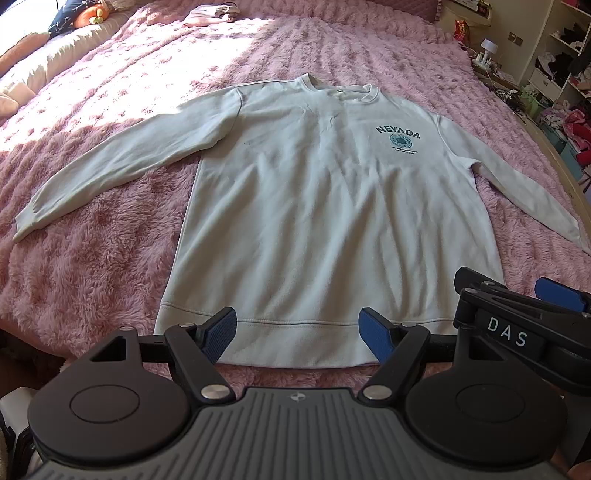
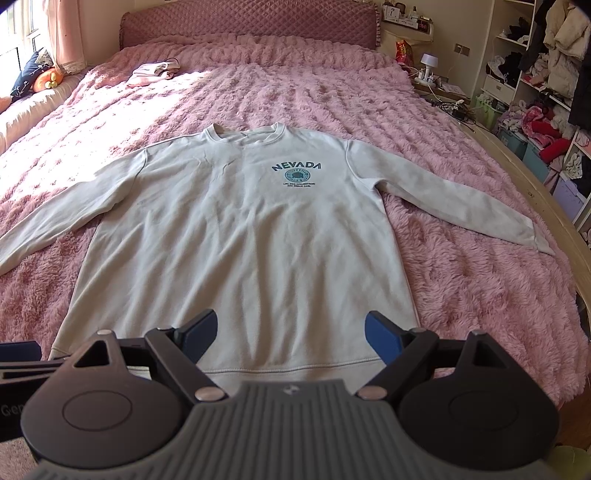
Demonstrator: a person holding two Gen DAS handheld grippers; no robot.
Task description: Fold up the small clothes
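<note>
A pale grey long-sleeved cotton sweatshirt (image 1: 325,206) with a teal "NEVADA" chest print (image 1: 398,131) lies flat and face-up on a fluffy pink bed blanket (image 1: 92,258), collar at 12 o'clock, hem at 6 o'clock, sleeves spread toward 9 and 3 o'clock. The left claw (image 1: 297,334), black with blue pads, hovers over the hem with its jaws wide and empty. The right claw (image 2: 290,339) hangs beside it above the same hem, likewise spread wide and holding nothing. A small folded pink garment (image 2: 153,72) rests near the quilted pink headboard (image 2: 247,27) at 11 o'clock.
</note>
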